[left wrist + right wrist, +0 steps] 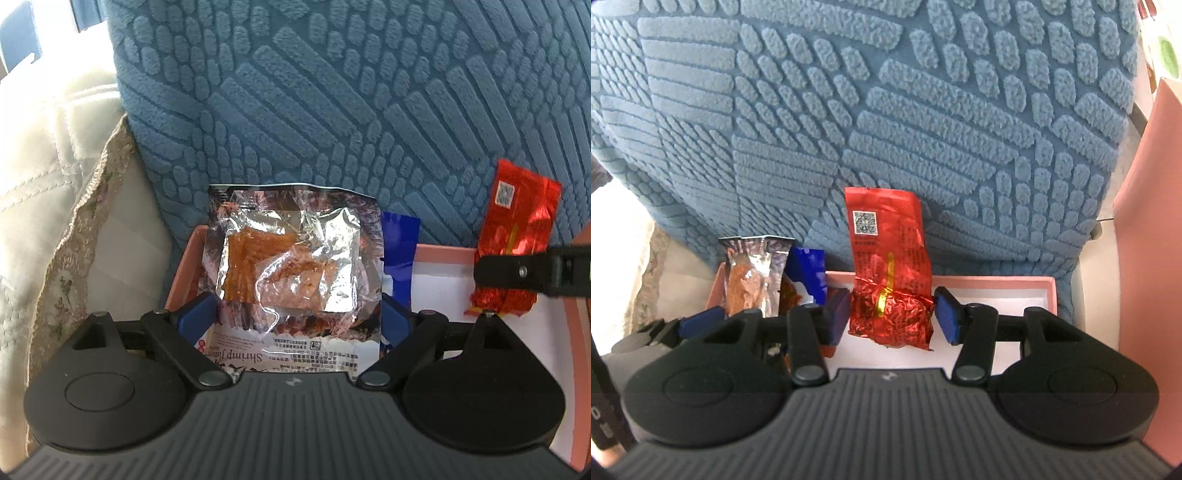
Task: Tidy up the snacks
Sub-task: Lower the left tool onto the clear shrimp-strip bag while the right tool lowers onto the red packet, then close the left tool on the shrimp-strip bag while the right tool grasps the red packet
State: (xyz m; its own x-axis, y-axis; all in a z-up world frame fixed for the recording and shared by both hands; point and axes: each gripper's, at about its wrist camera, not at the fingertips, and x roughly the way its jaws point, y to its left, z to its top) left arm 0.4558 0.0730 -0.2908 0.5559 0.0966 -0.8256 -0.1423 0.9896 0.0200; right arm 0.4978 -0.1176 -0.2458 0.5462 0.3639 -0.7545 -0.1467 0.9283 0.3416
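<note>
A silver shrimp snack packet [291,258] with orange pieces inside stands between the blue pads of my left gripper [295,317], over the left end of a pink box [443,254]. The pads touch its sides. A blue packet [400,240] stands just behind it. My right gripper [892,317] holds a red foil packet [886,266] upright over the box floor [997,291]; its pads sit at the packet's sides. The red packet also shows at the right in the left wrist view [513,240]. The silver packet [753,273] and blue packet [809,273] show at the left.
A large blue textured cushion [332,92] rises right behind the box. A cream quilted fabric with lace trim [66,229] lies to the left. A pink upright lid or wall [1145,258] stands at the right edge.
</note>
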